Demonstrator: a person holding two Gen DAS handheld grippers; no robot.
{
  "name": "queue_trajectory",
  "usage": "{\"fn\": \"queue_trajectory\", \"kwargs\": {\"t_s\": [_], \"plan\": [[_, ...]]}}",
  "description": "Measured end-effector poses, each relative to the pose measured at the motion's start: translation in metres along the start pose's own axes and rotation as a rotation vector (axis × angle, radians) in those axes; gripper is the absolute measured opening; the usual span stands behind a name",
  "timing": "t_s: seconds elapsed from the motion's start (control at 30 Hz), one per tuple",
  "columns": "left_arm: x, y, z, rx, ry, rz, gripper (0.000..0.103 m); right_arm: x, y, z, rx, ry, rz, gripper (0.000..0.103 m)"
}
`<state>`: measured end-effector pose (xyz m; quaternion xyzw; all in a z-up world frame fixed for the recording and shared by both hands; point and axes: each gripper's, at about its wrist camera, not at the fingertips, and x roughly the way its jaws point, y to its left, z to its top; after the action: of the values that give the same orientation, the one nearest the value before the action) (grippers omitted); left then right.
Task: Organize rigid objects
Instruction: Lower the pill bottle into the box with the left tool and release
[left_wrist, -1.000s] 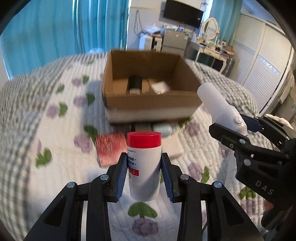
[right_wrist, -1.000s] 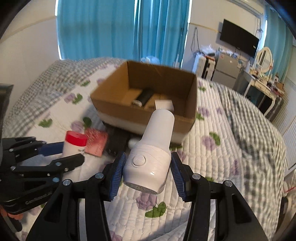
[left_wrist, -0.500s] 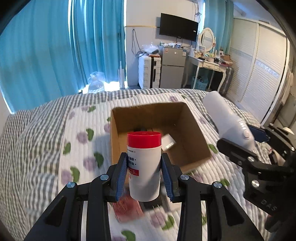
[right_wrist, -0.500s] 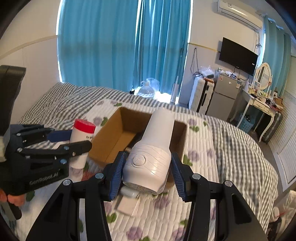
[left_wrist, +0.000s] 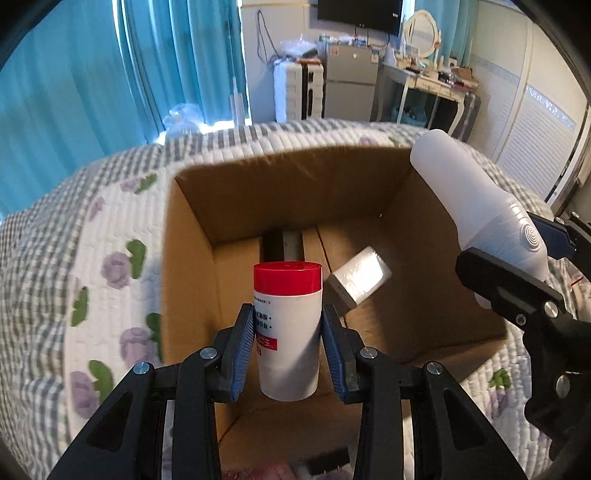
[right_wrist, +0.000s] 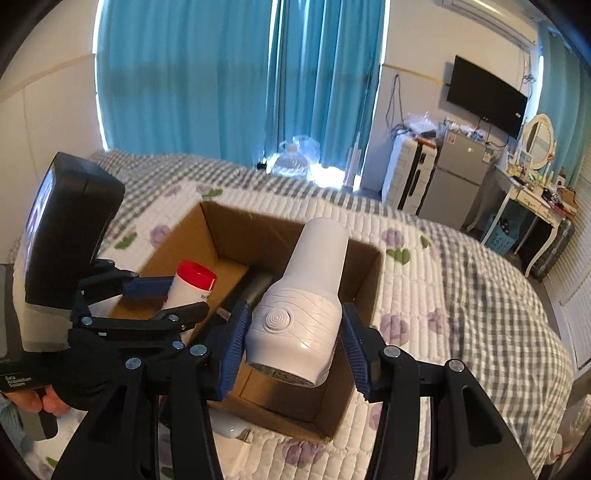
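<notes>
My left gripper (left_wrist: 288, 347) is shut on a white bottle with a red cap (left_wrist: 287, 328) and holds it upright over the near left part of an open cardboard box (left_wrist: 192, 236). My right gripper (right_wrist: 291, 339) is shut on a white hair-dryer-shaped device (right_wrist: 303, 299) and holds it above the box's (right_wrist: 369, 280) near right side. The device (left_wrist: 476, 203) also shows at the right of the left wrist view, and the bottle (right_wrist: 190, 286) at the left of the right wrist view. A small white block (left_wrist: 358, 280) and a dark long object (left_wrist: 280, 243) lie in the box.
The box sits on a quilted bed (left_wrist: 110, 258) with a flower print. A white item (right_wrist: 232, 428) lies on the quilt by the box's near wall. Blue curtains (right_wrist: 221, 74), a suitcase (right_wrist: 406, 173), a small fridge (right_wrist: 458, 177) and a dresser (right_wrist: 535, 199) stand beyond the bed.
Both grippers have moved forward with their objects, from in front of the box to over its opening. The items on the quilt in front of the box have dropped out of view.
</notes>
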<state>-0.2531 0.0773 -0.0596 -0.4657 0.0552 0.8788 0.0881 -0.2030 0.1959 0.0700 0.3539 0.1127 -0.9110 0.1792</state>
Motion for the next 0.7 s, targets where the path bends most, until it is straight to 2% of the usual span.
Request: {"fn": "queue_trajectory", "kwargs": {"t_s": [0.2,0.3,0.43,0.57,0.7], "plan": [[0.016,-0.001,-0.003,0.001,0.011,-0.035,0.037,0.020,-0.015,-0.011,0.033,0.016,0.057,0.049],[0.014,-0.001,-0.003,-0.006,-0.002,-0.052,0.045,0.022,-0.017,-0.014,0.031,0.018,0.052,0.049],[0.000,-0.001,-0.003,-0.008,-0.014,-0.055,0.053,0.023,-0.017,-0.011,0.036,0.024,0.037,0.049],[-0.022,0.006,-0.002,0.005,-0.054,-0.030,0.053,0.020,-0.015,-0.011,0.027,0.029,0.022,0.049],[-0.046,0.025,-0.003,-0.034,-0.104,-0.023,0.053,0.023,-0.008,-0.011,0.005,0.046,0.000,0.049]]}}
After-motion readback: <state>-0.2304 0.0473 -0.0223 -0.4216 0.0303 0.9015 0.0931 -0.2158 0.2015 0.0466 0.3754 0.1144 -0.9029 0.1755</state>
